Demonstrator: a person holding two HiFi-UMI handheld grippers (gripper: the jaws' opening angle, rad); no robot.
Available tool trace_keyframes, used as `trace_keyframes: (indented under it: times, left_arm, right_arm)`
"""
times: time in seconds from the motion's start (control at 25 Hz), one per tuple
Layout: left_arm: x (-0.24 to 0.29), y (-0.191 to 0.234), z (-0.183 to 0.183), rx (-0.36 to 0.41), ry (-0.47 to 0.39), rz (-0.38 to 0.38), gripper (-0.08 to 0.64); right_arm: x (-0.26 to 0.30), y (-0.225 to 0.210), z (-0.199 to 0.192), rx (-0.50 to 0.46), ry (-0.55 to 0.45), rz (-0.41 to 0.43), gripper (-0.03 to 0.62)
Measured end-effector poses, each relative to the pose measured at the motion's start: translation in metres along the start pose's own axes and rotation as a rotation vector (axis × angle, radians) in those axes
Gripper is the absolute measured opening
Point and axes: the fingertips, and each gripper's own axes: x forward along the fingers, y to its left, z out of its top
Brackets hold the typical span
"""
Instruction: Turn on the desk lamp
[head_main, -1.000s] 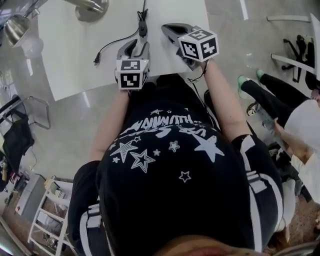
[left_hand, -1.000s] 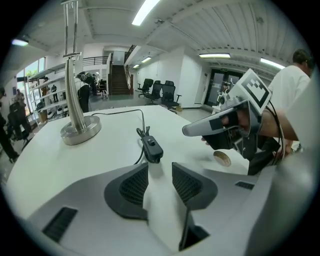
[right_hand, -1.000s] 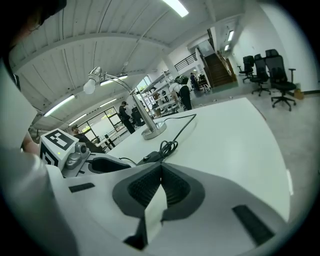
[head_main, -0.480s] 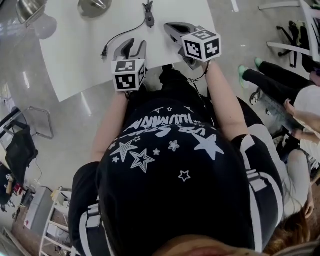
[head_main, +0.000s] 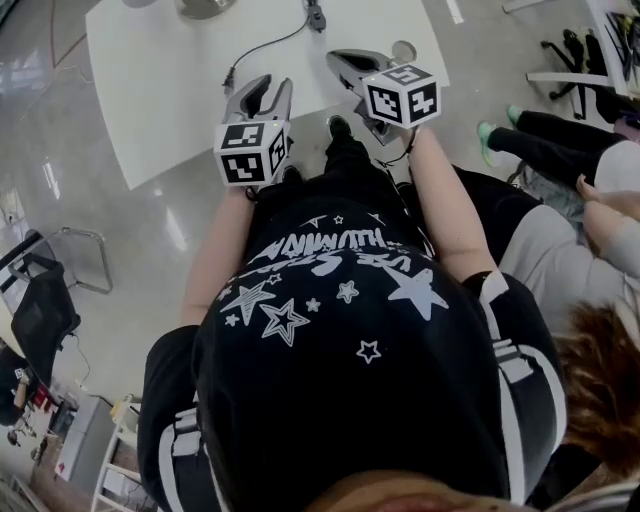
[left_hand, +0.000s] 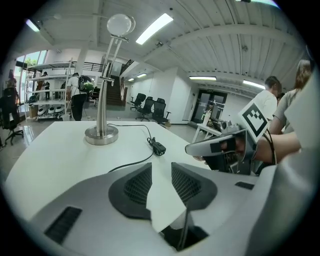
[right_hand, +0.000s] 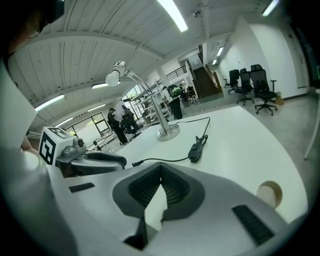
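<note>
Left gripper view: brushed-metal desk lamp (left_hand: 103, 100), a slim pole on a round base, stands at the far side of the smooth white table (left_hand: 55, 155); a black cord with inline switch (left_hand: 159, 148) trails from it. Left gripper (left_hand: 161, 166) held level over the near edge, ribbed dark pads apart (only tabletop between). Right gripper (right_hand: 161, 166) alongside, pad tips meeting on nothing

Around me: white table (head_main: 170, 90) on glossy grey floor (head_main: 150, 230). Black office chairs (left_hand: 147, 106) beyond. Metal shelving (left_hand: 50, 95) by bright windows (left_hand: 30, 60). Staircase (right_hand: 202, 82) behind. Ribbed white ceiling (left_hand: 225, 55), long strip lights (left_hand: 155, 27) on.
</note>
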Motion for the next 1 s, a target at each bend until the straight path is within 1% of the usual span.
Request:
trace_keyframes:
  times: [0.16, 0.32, 0.4, 0.48, 0.6, 0.64, 0.72, 0.84, 1.0]
  left_arm:
    - [-0.028, -0.003, -0.008, 0.003, -0.026, -0.026, 0.135]
    - [-0.050, 0.007, -0.016, 0.010, -0.029, -0.060, 0.134]
    - [-0.058, 0.016, -0.021, 0.017, -0.032, -0.060, 0.082]
    - [-0.064, 0.031, -0.038, 0.025, -0.037, -0.051, 0.056]
    - [-0.069, 0.048, -0.075, 0.049, -0.038, -0.044, 0.028]
    - [-0.070, 0.045, -0.080, 0.057, -0.040, -0.045, 0.022]
    - [-0.072, 0.024, -0.077, 0.065, -0.046, -0.050, 0.014]
    - [-0.078, -0.012, -0.059, 0.058, -0.051, -0.058, 0.011]
    - [-0.092, -0.027, -0.053, 0.047, -0.039, -0.067, 0.011]
  right_arm:
    - [-0.009, 0.025, -0.019, 0.006, -0.016, -0.018, 0.006]
    - [-0.008, 0.051, -0.031, 0.020, -0.034, -0.048, 0.006]
    - [-0.007, 0.062, -0.040, 0.029, -0.043, -0.061, 0.006]
    - [0.002, 0.072, -0.060, 0.039, -0.052, -0.071, 0.006]
    - [0.014, 0.081, -0.103, 0.062, -0.074, -0.086, 0.006]
    - [0.009, 0.081, -0.112, 0.069, -0.082, -0.092, 0.006]
    - [-0.016, 0.077, -0.117, 0.074, -0.091, -0.105, 0.006]
    - [-0.058, 0.072, -0.107, 0.073, -0.094, -0.119, 0.006]
    - [-0.076, 0.081, -0.097, 0.085, -0.102, -0.122, 0.006]
